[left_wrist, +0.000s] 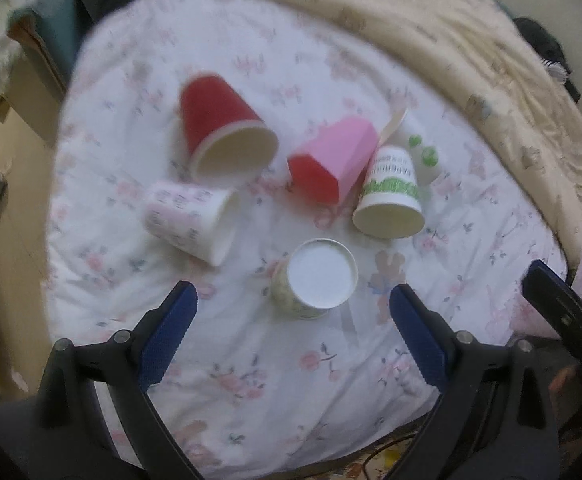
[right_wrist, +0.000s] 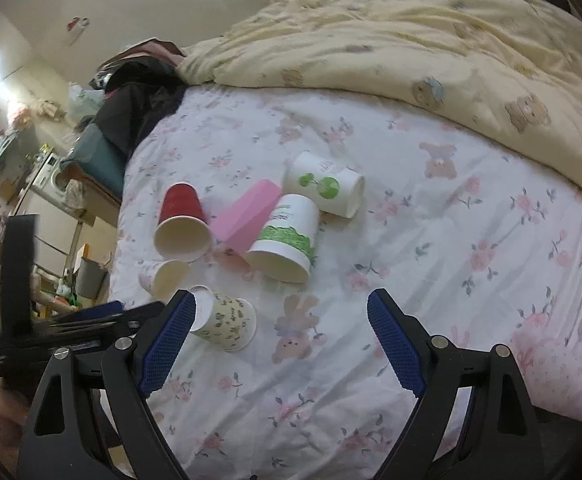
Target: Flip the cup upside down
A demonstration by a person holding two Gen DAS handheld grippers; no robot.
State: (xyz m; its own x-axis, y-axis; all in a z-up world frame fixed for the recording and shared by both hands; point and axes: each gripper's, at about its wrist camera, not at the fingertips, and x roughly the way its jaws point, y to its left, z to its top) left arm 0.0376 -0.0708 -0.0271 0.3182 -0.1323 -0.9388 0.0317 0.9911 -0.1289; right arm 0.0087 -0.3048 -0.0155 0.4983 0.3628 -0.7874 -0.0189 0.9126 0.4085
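Note:
Several paper cups lie on a floral bedsheet (left_wrist: pixel 251 380). A small leaf-patterned cup (left_wrist: pixel 315 280) stands base up, just ahead of my open, empty left gripper (left_wrist: pixel 293 320); it also shows in the right wrist view (right_wrist: pixel 227 320), where it looks tilted. Beyond it lie on their sides a red cup (left_wrist: pixel 223 136), a floral white cup (left_wrist: pixel 191 220), a pink cup (left_wrist: pixel 335 160), a green-grass cup (left_wrist: pixel 391 196) and a green-dot cup (right_wrist: pixel 323 188). My right gripper (right_wrist: pixel 281 332) is open and empty, over the sheet right of the leaf-patterned cup.
A cream teddy-bear blanket (right_wrist: pixel 431 40) is heaped at the back of the bed. Dark clothes (right_wrist: pixel 135 96) lie at the far left corner. The bed edge drops off to the left toward room furniture (right_wrist: pixel 39 184). The left gripper shows in the right wrist view (right_wrist: pixel 91 320).

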